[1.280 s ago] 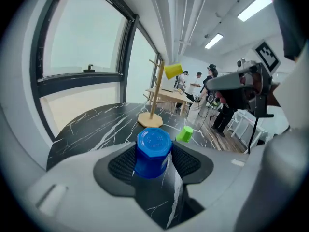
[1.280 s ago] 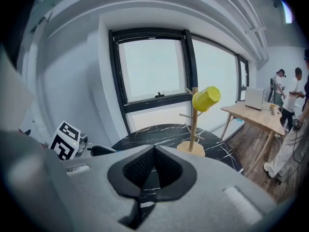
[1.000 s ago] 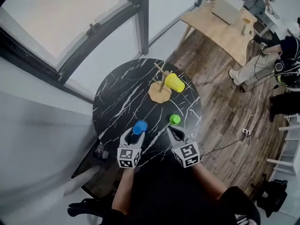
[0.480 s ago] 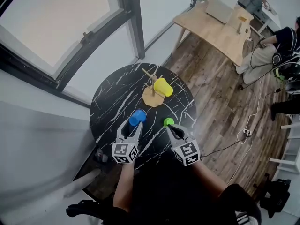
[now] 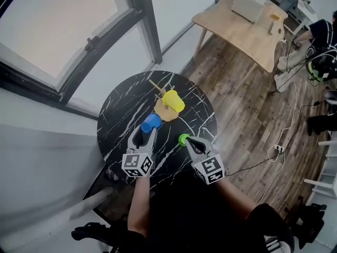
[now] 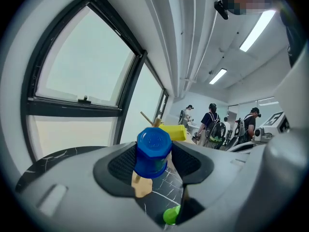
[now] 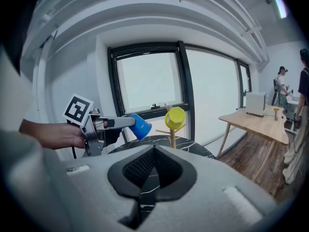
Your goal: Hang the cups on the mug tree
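A wooden mug tree [image 5: 164,112] stands on the round black marble table [image 5: 122,109], with a yellow cup [image 5: 173,100] hanging on one of its pegs. My left gripper [image 5: 144,134] is shut on a blue cup [image 5: 150,123], held above the table just short of the tree. In the left gripper view the blue cup [image 6: 153,152] sits between the pads, its base facing away, with the yellow cup [image 6: 175,132] behind it. A green cup [image 5: 183,139] rests on the table right at the tip of my right gripper [image 5: 189,143], which is shut and empty [image 7: 153,152].
A large window runs along the far side behind the table. A wooden desk [image 5: 239,25] with a white box stands at the back right on wood flooring, and people [image 5: 316,36] work near it. Cables [image 5: 274,149] lie on the floor to the right.
The left gripper has lifted the blue cup off the table and carried it toward the mug tree. My right gripper has slid forward up to the green cup.
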A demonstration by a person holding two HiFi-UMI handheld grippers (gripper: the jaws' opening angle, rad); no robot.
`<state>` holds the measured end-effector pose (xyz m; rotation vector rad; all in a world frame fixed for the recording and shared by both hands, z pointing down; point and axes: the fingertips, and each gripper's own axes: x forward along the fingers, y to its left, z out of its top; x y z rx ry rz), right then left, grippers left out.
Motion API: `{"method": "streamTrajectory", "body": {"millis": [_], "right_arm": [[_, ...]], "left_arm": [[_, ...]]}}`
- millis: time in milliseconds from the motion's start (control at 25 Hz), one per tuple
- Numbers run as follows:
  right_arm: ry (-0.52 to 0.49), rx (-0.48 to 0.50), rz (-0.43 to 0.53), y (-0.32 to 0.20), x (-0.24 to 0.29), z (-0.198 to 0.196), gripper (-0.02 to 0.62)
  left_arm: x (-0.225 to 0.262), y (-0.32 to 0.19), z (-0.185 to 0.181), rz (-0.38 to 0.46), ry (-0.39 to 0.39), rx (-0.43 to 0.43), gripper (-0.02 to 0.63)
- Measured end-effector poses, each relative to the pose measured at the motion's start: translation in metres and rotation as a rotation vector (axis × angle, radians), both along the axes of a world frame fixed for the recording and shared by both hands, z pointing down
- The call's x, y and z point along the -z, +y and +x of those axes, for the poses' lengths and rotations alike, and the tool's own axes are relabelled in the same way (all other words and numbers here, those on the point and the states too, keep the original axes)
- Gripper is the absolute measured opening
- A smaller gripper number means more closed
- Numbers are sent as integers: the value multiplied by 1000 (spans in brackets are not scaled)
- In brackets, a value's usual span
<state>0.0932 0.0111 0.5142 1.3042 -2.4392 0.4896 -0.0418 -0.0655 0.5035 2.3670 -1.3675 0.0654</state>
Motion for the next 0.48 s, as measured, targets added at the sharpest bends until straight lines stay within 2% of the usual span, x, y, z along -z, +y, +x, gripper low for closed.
{"method": "streamTrajectory", "body": {"millis": [480], "right_arm": [[-14, 55, -12, -23, -7, 22, 2]], "left_arm": [[-18, -36, 10, -38, -17, 73, 232]]}}
